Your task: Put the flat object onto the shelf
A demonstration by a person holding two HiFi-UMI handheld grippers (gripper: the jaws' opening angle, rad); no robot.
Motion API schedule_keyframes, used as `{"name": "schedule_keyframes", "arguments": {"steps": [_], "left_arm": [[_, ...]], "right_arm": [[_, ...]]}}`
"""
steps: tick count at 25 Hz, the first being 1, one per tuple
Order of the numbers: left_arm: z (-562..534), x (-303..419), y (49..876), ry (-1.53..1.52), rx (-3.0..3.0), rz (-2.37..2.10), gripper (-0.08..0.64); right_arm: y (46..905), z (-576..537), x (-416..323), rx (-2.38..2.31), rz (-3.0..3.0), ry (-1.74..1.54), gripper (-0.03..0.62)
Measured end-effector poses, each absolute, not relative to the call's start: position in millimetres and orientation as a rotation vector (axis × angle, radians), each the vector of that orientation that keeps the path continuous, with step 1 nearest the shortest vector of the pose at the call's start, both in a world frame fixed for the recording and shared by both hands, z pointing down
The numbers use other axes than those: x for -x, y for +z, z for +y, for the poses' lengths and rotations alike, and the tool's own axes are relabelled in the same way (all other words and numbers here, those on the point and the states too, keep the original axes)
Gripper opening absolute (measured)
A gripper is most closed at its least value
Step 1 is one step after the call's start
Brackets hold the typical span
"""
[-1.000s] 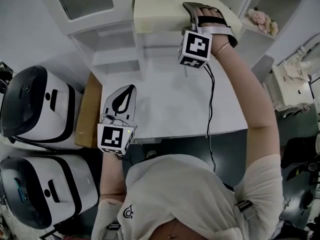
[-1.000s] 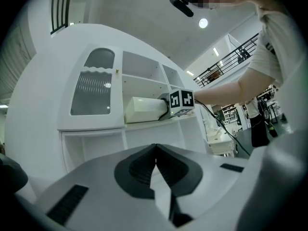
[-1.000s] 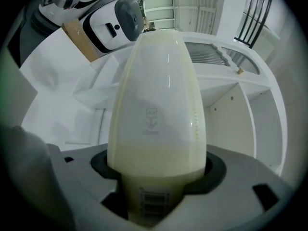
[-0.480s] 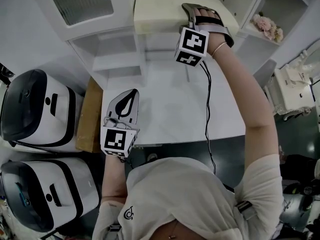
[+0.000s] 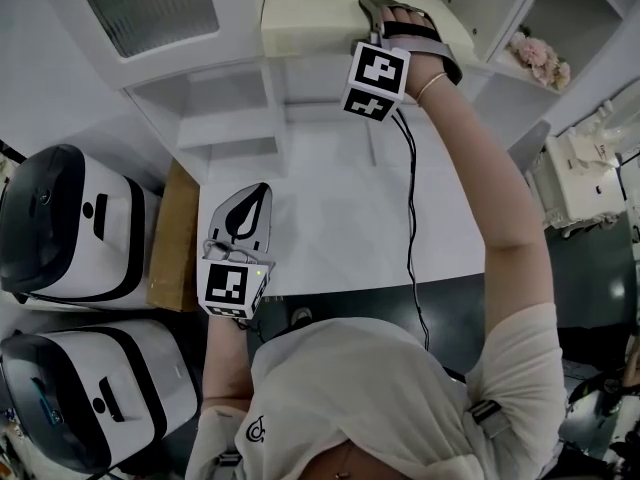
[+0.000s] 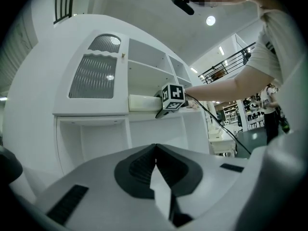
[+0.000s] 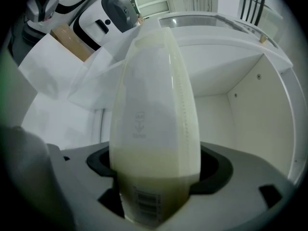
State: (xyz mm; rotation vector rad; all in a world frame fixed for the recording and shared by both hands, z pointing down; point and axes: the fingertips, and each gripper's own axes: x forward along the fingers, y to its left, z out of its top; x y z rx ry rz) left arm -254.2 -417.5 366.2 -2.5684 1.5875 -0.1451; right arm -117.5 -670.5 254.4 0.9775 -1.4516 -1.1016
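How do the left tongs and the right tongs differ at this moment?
The left tongs are shut and empty; the right tongs are opening, with the flat object between them. The left tongs hang low over the table; the right tongs reach up into the shelf. Both carry a marker cube.

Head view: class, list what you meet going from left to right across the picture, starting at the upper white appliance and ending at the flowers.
Upper white appliance → brown cardboard → left hand-held gripper → right hand-held gripper, jaws opening with the flat object between them → pink flowers.
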Motion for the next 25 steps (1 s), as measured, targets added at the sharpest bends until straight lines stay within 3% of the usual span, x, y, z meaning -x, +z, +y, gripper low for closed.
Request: {"name": "schedule_keyframes", "arguments": {"steps": [25], "left_arm": [[-421, 265, 372, -0.162, 2.576, 1.606, 0.012]], "right_arm": [[257, -703, 113, -1.004, -1.383, -1.137, 0.525]]}}
